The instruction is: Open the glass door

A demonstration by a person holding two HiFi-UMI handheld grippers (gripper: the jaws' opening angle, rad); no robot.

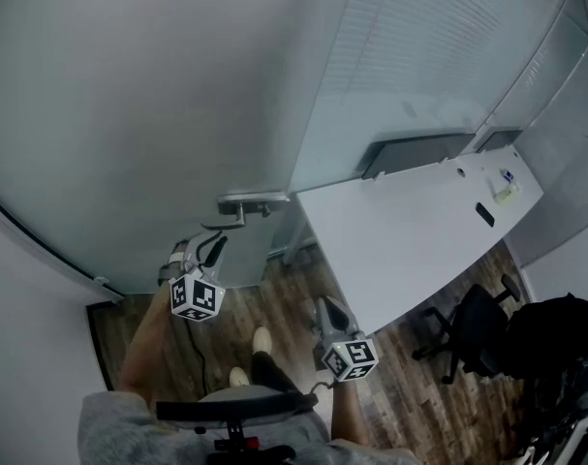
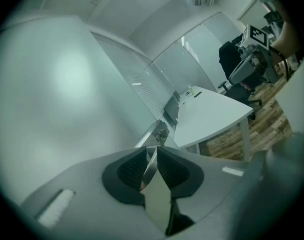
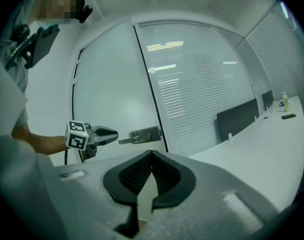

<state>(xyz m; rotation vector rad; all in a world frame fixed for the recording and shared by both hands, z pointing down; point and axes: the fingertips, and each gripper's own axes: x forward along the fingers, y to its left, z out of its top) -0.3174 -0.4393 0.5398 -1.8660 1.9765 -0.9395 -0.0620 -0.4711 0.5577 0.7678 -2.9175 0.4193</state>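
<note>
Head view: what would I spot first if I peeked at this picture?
Probably the big pale glass door filling the top left, with its metal handle at its right edge. Just below the handle hover the left tongs, not touching it, and a white desk stretches off to the right.

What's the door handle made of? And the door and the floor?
The door handle looks like metal: silvery grey with a dull shine. The door seems to be frosted glass: pale, milky, nothing shows through. The floor looks like wood planks, brown with streaky grain, though it may be laminate.
</note>
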